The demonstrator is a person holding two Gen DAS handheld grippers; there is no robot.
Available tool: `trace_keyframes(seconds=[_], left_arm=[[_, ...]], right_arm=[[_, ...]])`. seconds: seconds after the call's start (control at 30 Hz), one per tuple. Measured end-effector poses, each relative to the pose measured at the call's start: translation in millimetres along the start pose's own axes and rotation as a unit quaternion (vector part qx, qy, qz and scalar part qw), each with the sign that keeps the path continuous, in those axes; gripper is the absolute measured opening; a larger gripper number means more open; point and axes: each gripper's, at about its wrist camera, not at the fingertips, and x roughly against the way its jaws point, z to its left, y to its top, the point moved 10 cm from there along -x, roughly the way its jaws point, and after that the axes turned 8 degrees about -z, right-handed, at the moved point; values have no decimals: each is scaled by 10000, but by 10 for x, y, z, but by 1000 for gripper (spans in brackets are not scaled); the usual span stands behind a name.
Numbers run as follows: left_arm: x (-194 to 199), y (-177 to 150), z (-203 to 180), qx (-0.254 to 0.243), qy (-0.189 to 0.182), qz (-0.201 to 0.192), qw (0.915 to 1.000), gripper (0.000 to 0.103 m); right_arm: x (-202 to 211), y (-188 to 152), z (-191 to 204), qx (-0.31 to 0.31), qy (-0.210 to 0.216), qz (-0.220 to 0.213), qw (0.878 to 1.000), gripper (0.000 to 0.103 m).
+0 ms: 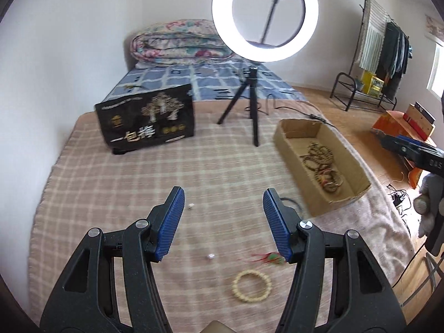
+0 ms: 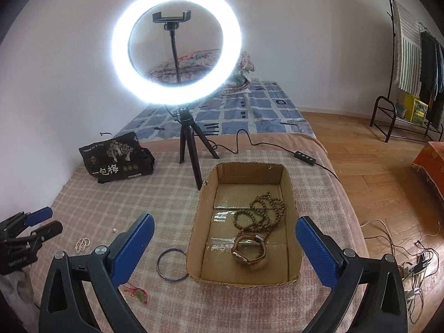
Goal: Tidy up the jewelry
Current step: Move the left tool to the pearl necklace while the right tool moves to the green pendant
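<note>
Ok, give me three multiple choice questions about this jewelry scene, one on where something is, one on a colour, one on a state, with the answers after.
1. Where does the dark thin bangle lie?
A. inside the cardboard box
B. on the checked blanket beside the box
C. on the wooden floor

2. What colour are the pads of the right gripper?
A. blue
B. red
C. white

3. What state is the ring light in?
A. switched off
B. lit
C. lying flat on the bed

Answers:
1 B, it rests on the checked blanket just outside the left wall of the cardboard box.
2 A, both pads are blue.
3 B, it stands on its tripod and glows bright white.
</note>
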Motion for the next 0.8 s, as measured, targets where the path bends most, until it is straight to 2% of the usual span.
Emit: trace_keyframes(seconds=[0.43, 0.7, 0.8], left_arm=[[81, -626, 1212, 547, 500, 389, 9965, 61], [-132, -979, 1458, 673, 504, 743, 9937, 61], [-268, -1081, 1429, 631, 392, 859, 9935, 67]], right_arm=[[36, -798, 532, 39, 647, 658, 9957, 103], [-128, -1366, 884, 531, 873, 1141, 9882, 98], [-202, -1515, 1011, 785, 948, 1275, 9842, 93]])
